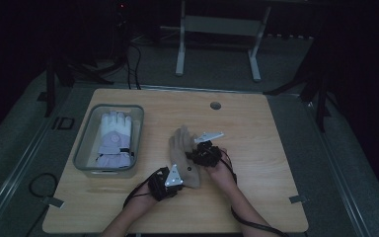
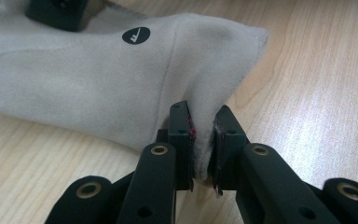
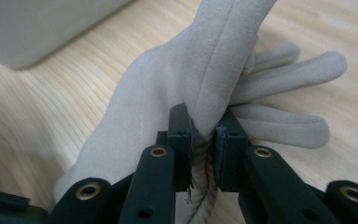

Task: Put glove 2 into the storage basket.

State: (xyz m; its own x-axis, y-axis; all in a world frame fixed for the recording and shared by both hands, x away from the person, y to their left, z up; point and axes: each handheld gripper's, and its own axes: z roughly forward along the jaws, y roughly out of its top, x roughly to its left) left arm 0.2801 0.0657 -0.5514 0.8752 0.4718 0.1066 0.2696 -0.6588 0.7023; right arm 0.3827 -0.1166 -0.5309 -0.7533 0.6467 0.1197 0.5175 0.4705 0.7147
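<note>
**Beige glove pinched at both ends**

Beige and soft, the glove [image 1: 183, 157] lies near the middle of the wooden table [image 1: 256, 148]. Seen from the high view, the grey bin [image 1: 85, 146] sits at about nine o'clock from it, just a little way off. A white and lilac glove [image 1: 113, 139] already rests inside that bin.

The step in hand looks like picking the beige glove up with two grips. Both grabs seem done, and the lift is about to start.

The left gripper [image 2: 202, 140] has its jaws squeezed nearly all the way together. A thin fold of the glove's cuff edge is caught between the pads. In the high view this gripper [image 1: 170, 180] is at the glove's six o'clock end.

The right gripper [image 3: 204, 135] is closed tight too. It pinches a bunched fold of the glove near where the fingers begin. The glove fingers fan out toward three o'clock in the right gripper view. In the high view this gripper [image 1: 197, 154] is at the glove's three o'clock side.

Next, I think both hands must rise together and keep the squeeze on. Then they should carry the glove toward nine o'clock, over the bin's rim, and only let go above the other glove. If one hand pulls faster, the thin fold could slip out.
</note>
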